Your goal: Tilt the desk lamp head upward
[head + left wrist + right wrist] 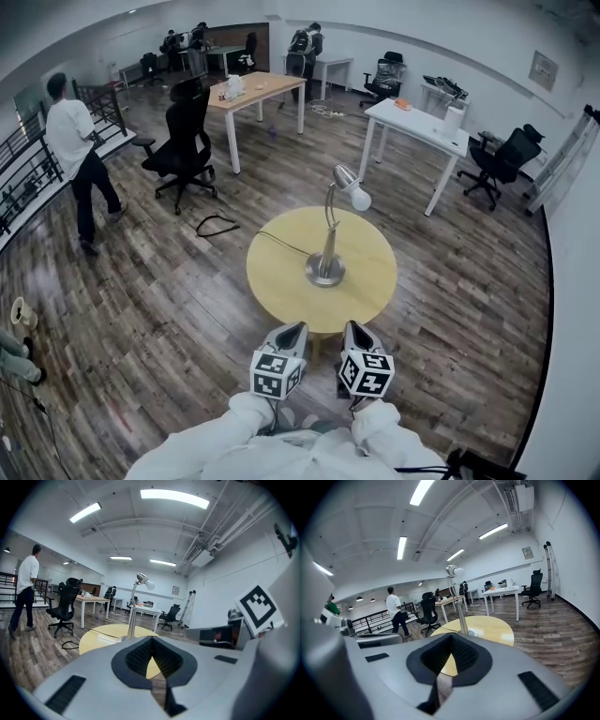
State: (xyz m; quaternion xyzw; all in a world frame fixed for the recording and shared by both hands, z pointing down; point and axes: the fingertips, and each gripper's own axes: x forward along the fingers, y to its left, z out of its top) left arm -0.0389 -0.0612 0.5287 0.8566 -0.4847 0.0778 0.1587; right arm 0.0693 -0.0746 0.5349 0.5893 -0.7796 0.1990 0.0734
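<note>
Where dark wood planks cover a wide office floor (169, 300), a round yellow table (281, 281) stands close to the viewer. Other tables, black office chairs and a person in a white shirt (73, 141) are farther back.

At the middle of the round table stands the desk lamp (328, 239), silver, on a round base (324, 271). Its thin stem rises and curves over at the top. The lamp head (350, 184), with a white bulb end, tips downward to the right in the head view. A thin dark cord (281, 245) runs from the base across the table to its left edge.

At the near edge of the table, arms in white sleeves hold two grey grippers side by side, well short of the lamp and pointing toward it. The left gripper (292, 329) has its jaws pressed together with nothing between them. The right gripper (354, 327) likewise has its jaws together and empty.
</note>
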